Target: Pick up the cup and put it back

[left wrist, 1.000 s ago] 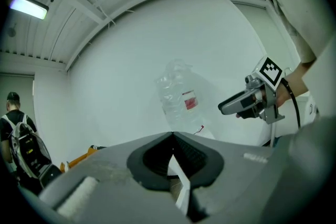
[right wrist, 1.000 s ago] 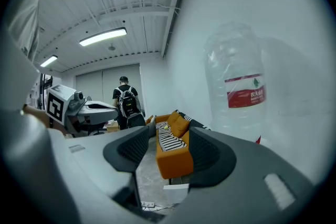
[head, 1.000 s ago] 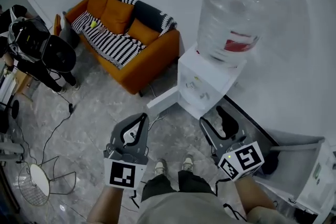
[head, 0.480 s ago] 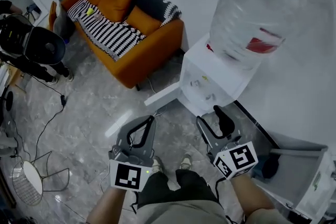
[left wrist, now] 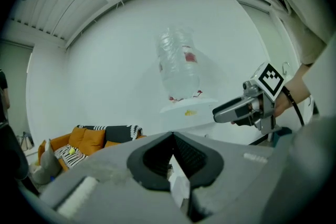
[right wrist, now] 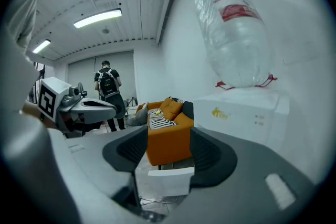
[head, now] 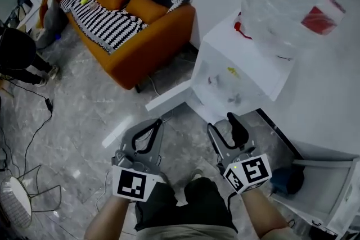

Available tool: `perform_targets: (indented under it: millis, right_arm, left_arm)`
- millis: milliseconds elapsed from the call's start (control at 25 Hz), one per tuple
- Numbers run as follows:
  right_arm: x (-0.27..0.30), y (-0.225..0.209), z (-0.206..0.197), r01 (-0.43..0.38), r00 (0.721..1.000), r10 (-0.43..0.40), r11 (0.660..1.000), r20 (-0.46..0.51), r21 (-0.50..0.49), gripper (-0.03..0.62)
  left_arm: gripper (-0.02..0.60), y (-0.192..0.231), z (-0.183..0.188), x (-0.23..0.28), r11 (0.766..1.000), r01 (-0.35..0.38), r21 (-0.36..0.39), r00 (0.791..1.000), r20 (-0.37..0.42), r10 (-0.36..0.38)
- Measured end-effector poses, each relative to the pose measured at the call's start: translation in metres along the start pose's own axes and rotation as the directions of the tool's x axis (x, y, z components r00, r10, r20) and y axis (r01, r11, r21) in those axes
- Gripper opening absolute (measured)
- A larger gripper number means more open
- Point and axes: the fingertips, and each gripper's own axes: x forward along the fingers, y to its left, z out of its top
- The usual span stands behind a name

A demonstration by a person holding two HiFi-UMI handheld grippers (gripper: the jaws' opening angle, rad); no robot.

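No cup shows in any view. I hold both grippers side by side above the grey floor, pointing at a white water dispenser (head: 242, 78) with a large clear bottle (head: 298, 3) on top. My left gripper (head: 158, 122) is shut, its pads meeting at the tip (left wrist: 173, 136) with nothing between them. My right gripper (head: 224, 125) is open; its jaws have just opened a little further, and only the sofa shows through the gap (right wrist: 169, 136). Each gripper appears in the other's view: the right gripper (left wrist: 218, 112) and the left gripper (right wrist: 110, 107).
An orange sofa (head: 129, 25) with a striped blanket stands at the back left. A white panel (head: 169, 101) juts from the dispenser's foot. A grey shelf unit (head: 332, 177) is at the right, a wire stool (head: 11, 199) at the left. A person with a backpack (right wrist: 107, 89) stands far off.
Both grippers and the head camera have sunk lower in front of the dispenser. The dispenser and bottle now loom larger, and the sofa has slid up and left in the view.
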Motion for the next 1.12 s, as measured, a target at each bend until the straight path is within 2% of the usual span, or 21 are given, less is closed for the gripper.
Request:
perform_targets:
  millis: [120,240,480,720,840,920,1000,1120]
  right_arm:
    - [0.011,-0.004,-0.043,-0.003,1.0,0.003,1.0,-0.005,-0.025,0.255]
    - [0.022,-0.015,-0.084,-0.005,1.0,0.005,0.999,-0.005,-0.053,0.253]
    - [0.049,-0.04,-0.172,0.021,1.0,-0.021,0.998,0.005,-0.054,0.253]
    - [0.076,-0.054,-0.258,0.033,0.999,-0.031,0.997,0.02,-0.063,0.255]
    - [0.084,-0.065,-0.294,0.044,0.999,-0.041,0.996,0.031,-0.081,0.255]
    - [0.091,-0.069,-0.319,0.043,0.998,-0.039,0.995,0.044,-0.095,0.255]
    - [0.098,-0.077,-0.344,0.051,0.998,-0.046,0.993,0.049,-0.106,0.255]
    - [0.109,-0.089,-0.379,0.069,0.997,-0.065,0.993,0.045,-0.096,0.255]
  left_arm:
    - [0.002,-0.005,-0.045,0.01,1.0,0.005,0.009,1.0,0.009,-0.005]
    - [0.002,-0.015,-0.076,0.02,0.997,0.054,0.062,0.995,0.084,-0.059]
    - [0.002,-0.03,-0.169,0.051,0.995,0.103,-0.009,0.992,0.073,-0.102]
    - [0.002,-0.041,-0.242,0.08,0.986,0.111,0.127,0.985,0.118,-0.126]
    - [0.002,-0.057,-0.267,0.092,0.968,0.155,0.198,0.967,0.169,-0.189]
    - [0.002,-0.064,-0.288,0.099,0.961,0.178,0.214,0.959,0.182,-0.218]
    - [0.002,-0.067,-0.313,0.108,0.967,0.182,0.177,0.961,0.175,-0.213]
    - [0.002,-0.065,-0.352,0.121,0.984,0.171,0.044,0.974,0.143,-0.175]
